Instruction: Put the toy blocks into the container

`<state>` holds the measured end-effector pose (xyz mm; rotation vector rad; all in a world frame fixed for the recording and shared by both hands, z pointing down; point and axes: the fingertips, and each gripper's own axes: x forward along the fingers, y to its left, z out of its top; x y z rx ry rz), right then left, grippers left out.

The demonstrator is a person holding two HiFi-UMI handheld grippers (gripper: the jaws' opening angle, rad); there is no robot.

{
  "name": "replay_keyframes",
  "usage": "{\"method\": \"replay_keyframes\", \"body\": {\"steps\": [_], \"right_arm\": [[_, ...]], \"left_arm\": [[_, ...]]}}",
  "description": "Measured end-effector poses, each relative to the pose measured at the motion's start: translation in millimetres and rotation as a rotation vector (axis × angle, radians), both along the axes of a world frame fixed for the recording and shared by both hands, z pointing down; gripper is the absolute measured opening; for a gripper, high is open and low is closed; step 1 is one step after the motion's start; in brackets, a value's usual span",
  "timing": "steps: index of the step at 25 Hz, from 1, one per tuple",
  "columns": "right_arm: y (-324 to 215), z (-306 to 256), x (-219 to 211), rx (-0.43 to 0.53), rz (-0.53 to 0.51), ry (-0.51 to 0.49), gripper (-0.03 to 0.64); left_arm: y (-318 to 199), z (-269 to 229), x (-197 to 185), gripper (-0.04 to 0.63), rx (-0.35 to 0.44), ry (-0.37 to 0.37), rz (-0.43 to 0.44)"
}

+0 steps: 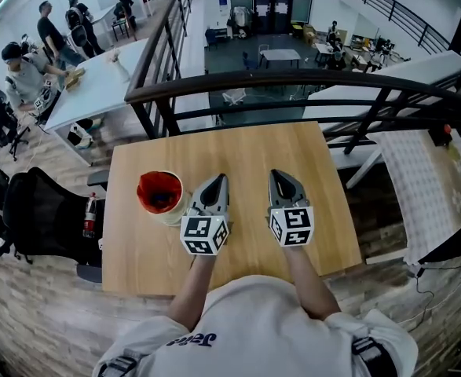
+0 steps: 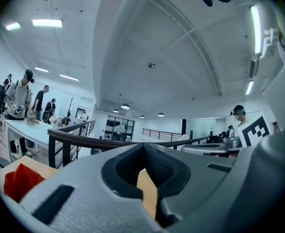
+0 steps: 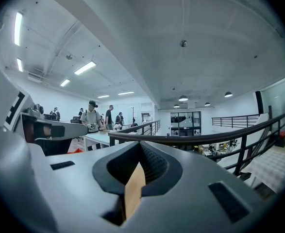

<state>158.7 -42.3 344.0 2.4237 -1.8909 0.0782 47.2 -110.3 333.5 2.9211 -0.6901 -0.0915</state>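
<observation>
Since no blocks lie loose on the table [image 1: 246, 144], the job looks finished. Red container [image 1: 142, 185] sits left of centre on the table, just beside the left gripper [image 1: 219, 181]. Something dark is inside it, probably the blocks, can't confirm. Left gripper and right gripper [image 1: 277, 176] are both fully closed on nothing. They're level, side by side over bare wood, likely parked clear of the container.

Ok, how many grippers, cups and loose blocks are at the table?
Grippers: 2 (left gripper, right gripper, both shut)
Red container: 1
Loose blocks on the table: 0
Total: 3
</observation>
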Motion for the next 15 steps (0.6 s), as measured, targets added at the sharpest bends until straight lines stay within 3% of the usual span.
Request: {"method": "replay_keyframes", "body": {"steps": [6, 15], "right_arm": [[-8.3, 7.2, -21.5, -0.011, -0.056, -0.006, 0.017], [-8.7, 23.0, -37.9, -0.044, -0.077, -0.024, 0.017]], "left_arm": [[-1.2, -0.9, -9.2, 0.012, 0.023, 0.002, -0.035], [-6.6, 26.9, -30.5, 0.013, -0.022, -0.035, -0.072]]}}
